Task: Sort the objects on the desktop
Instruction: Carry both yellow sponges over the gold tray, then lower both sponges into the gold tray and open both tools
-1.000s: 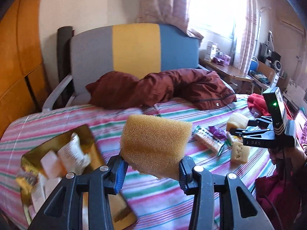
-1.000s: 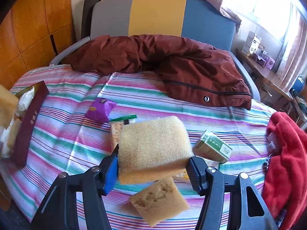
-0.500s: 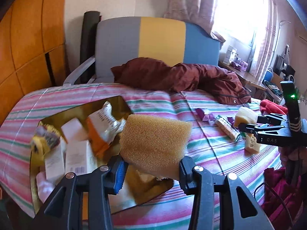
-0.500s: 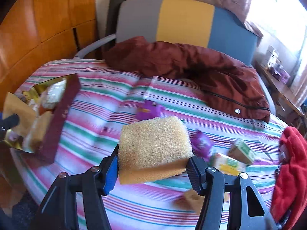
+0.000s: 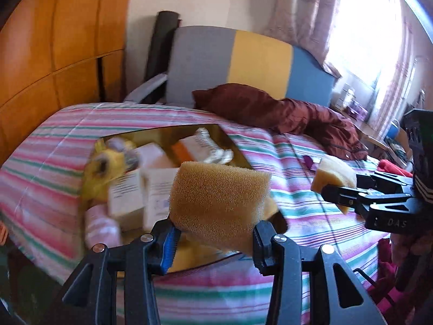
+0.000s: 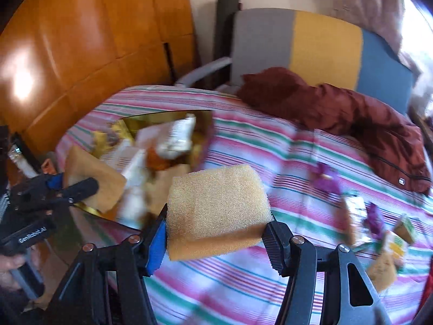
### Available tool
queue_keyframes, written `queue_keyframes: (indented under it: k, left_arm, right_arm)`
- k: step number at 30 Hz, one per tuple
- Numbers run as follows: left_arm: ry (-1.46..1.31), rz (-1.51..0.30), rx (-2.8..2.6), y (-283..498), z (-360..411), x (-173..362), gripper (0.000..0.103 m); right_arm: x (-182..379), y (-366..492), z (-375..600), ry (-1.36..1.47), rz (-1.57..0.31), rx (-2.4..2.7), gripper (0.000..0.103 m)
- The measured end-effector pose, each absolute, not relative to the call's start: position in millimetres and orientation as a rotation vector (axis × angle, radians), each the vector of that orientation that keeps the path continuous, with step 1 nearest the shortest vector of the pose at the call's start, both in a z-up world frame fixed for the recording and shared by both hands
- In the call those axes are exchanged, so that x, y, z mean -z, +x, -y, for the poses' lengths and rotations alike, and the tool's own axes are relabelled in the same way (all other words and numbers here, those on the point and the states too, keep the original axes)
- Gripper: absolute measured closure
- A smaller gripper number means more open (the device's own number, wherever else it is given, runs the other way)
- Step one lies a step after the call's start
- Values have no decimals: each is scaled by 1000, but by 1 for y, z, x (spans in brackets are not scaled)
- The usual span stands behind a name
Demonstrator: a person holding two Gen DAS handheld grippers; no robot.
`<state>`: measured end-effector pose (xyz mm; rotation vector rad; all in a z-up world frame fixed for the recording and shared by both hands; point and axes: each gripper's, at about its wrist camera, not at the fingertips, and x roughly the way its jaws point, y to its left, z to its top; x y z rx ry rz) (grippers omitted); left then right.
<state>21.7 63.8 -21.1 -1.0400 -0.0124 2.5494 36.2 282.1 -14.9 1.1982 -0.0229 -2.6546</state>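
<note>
My left gripper [image 5: 213, 239] is shut on a yellow sponge [image 5: 219, 203] and holds it above the near edge of the gold box [image 5: 186, 132]. The box holds cartons and packets. My right gripper [image 6: 216, 237] is shut on a second yellow sponge [image 6: 216, 208] above the striped bed cover, to the right of the gold box [image 6: 167, 116]. Each gripper shows in the other's view: the right one [image 5: 333, 189] with its sponge [image 5: 334, 174], the left one [image 6: 81, 187] with its sponge [image 6: 97, 181].
Several loose packets [image 6: 373, 219] and another sponge [image 6: 384, 268] lie on the striped cover [image 6: 270, 146] at the right. A maroon jacket [image 6: 351, 111] lies against the headboard [image 6: 311, 43]. A wooden wardrobe [image 6: 81, 40] stands at the left. A red cloth [image 5: 392, 166] lies at the far right.
Both grippers have swung left with their sponges. The left one now sits over the gold box, and the right one has closed in on the box's right side.
</note>
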Motion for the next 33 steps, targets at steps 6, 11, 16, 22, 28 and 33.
queue_keyframes:
  k: [6, 11, 16, 22, 28, 33]
  left_arm:
    - [-1070, 68, -2643, 33, -12, 20, 58]
    - [-1121, 127, -2684, 33, 14, 31, 58]
    - [-1138, 127, -2646, 28, 5, 39, 58]
    - [-1094, 104, -2621, 20, -12, 32, 58]
    - [-1105, 78, -2617, 11, -19, 33, 58]
    - [-1144, 81, -2605, 12, -17, 46, 58]
  right_arm:
    - [16, 46, -245, 1149, 54, 2575, 41]
    - [20, 49, -226, 1139, 27, 2526, 41]
    - [22, 42, -225, 1157, 36, 2513, 41]
    - [18, 24, -223, 1159, 48, 2514, 40]
    - [11, 2, -209, 1136, 46, 2507, 39]
    - [9, -15, -195, 1125, 27, 2486, 39]
